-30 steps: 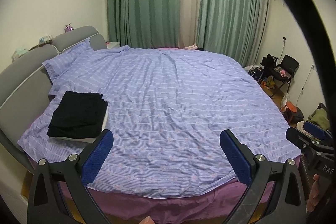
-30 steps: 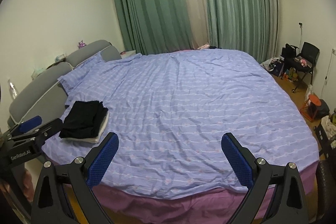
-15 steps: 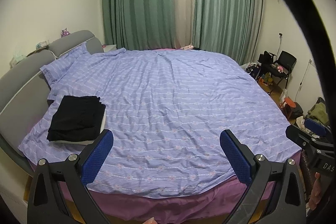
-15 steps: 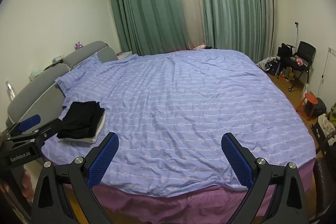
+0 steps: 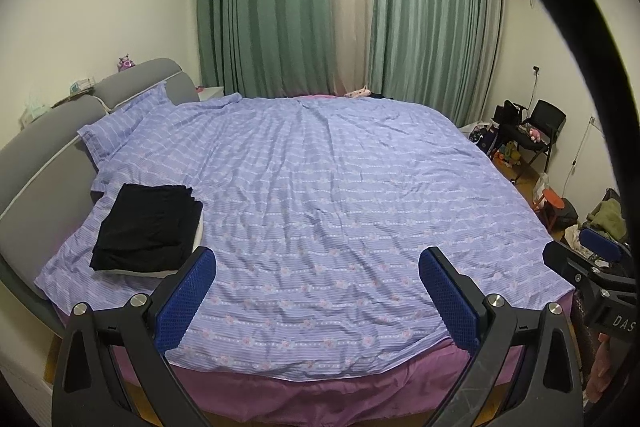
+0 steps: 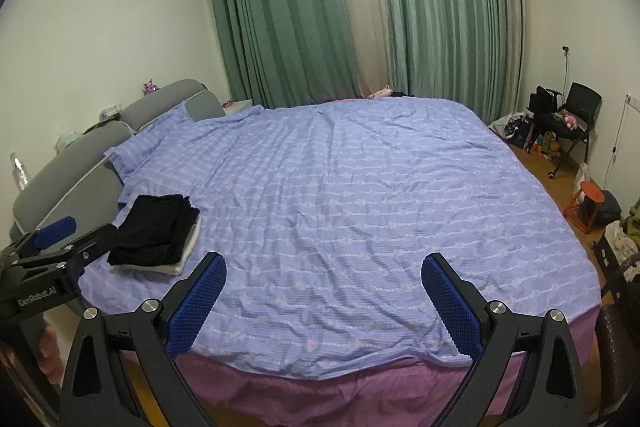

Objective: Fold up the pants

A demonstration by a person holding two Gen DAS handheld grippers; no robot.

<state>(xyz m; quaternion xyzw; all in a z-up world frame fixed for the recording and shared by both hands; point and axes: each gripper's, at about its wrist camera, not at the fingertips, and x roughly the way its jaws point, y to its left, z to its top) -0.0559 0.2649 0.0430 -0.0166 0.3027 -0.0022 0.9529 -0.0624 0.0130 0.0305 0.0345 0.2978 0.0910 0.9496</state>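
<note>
On the left side of the bed point(image 5: 360, 187), near the grey headboard point(image 5: 36, 155), black pants point(image 5: 148, 223) lie folded into a compact rectangle, resting on top of a folded white garment point(image 6: 180, 259). Their edges look squared and stacked, so the folding itself appears finished, and no loose leg or waistband trails out. Both pairs of tongs are spread wide and carry nothing: the left tongs point(image 5: 316, 291) hang above the near edge of the blue striped duvet point(image 6: 360, 207), just beside the pile, and the right tongs point(image 6: 324, 295) hover further along the same edge, well apart from it. No other unfolded pants show on the bed. Judging by this, little is left, perhaps only tidying the stack or fetching another pair.
</note>
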